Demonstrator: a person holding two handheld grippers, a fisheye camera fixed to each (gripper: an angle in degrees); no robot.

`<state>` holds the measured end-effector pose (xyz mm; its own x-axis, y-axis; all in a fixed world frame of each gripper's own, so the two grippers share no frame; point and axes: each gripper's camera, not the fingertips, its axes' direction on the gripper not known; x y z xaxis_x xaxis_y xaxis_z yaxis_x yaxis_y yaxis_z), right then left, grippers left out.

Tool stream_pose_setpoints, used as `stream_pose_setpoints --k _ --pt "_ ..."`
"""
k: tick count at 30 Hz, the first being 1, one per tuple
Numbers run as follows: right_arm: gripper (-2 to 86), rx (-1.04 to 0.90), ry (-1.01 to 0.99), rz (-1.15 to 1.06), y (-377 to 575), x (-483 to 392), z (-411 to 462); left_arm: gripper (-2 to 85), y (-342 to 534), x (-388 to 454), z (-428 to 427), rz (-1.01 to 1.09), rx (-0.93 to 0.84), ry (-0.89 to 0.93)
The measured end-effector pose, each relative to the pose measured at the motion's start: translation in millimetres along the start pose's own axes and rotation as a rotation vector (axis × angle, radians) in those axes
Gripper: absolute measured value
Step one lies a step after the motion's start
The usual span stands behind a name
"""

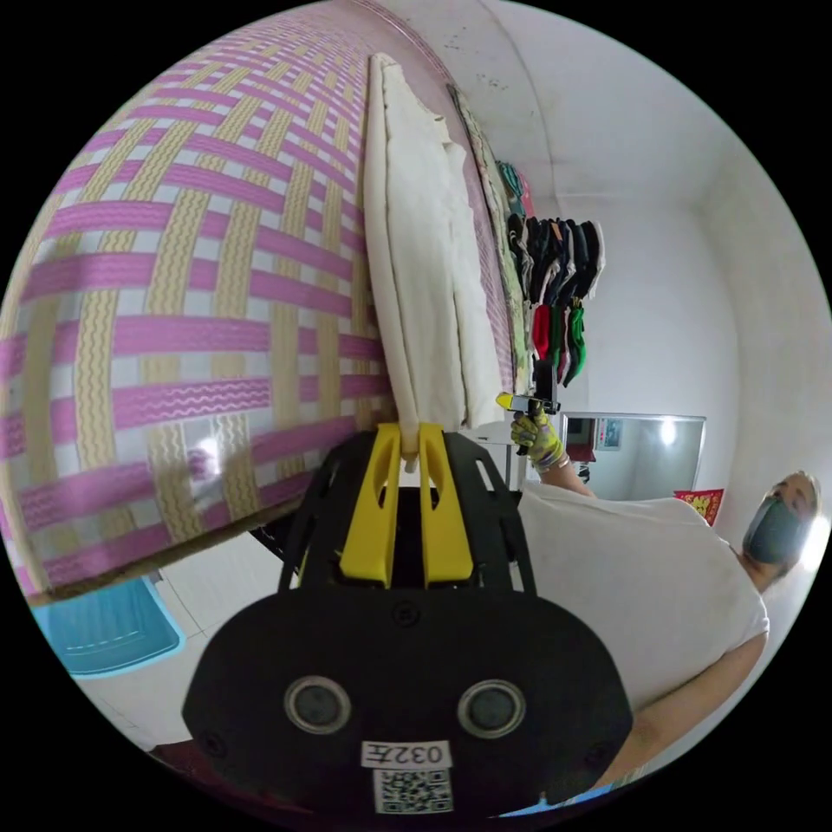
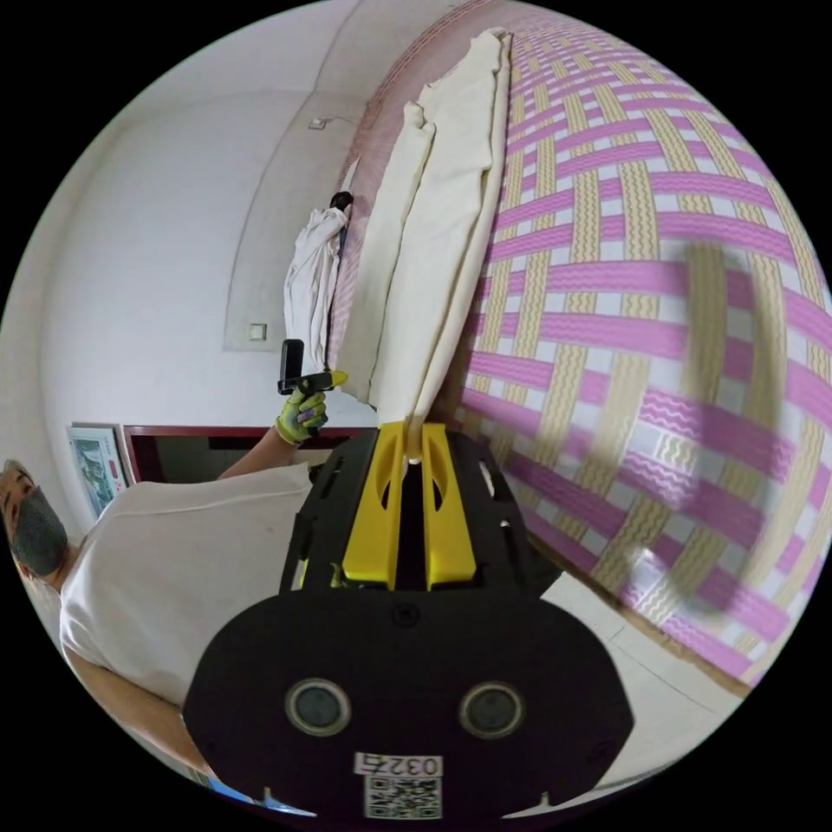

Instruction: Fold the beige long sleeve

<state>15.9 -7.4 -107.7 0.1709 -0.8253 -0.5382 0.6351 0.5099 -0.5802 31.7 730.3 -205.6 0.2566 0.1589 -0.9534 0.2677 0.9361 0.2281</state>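
On the pink-and-yellow woven mat (image 1: 199, 286), the beige long sleeve (image 1: 425, 286) lies as a long narrow strip, already doubled lengthwise, with a second layer or tucked sleeve showing along one side of it. Left gripper (image 1: 412, 455) has its yellow jaws closed together on a corner at the garment's near end, at the mat's edge; right gripper (image 2: 414, 451) is likewise clamped on the other near corner, fabric pinched between both jaws. Each gripper also shows in the other's view, held in a gloved hand (image 1: 537, 438) by a person in a white t-shirt (image 1: 633, 572). My read: side folds done, crosswise fold toward the far end of the mat not yet made, so roughly halfway. A blue bin (image 1: 108, 628) sits below the mat's edge.
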Motion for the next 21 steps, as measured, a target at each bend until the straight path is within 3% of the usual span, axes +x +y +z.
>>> stream_pose_setpoints --k 11,21 --pt "3.9 -0.013 -0.113 0.045 65.0 0.4 -17.5 -0.7 73.4 -1.0 -2.2 -0.024 -0.012 0.230" --pt "3.9 0.112 -0.140 -0.115 -30.7 -53.7 -104.2 -0.3 -35.8 51.6 -80.9 0.123 0.019 0.330"
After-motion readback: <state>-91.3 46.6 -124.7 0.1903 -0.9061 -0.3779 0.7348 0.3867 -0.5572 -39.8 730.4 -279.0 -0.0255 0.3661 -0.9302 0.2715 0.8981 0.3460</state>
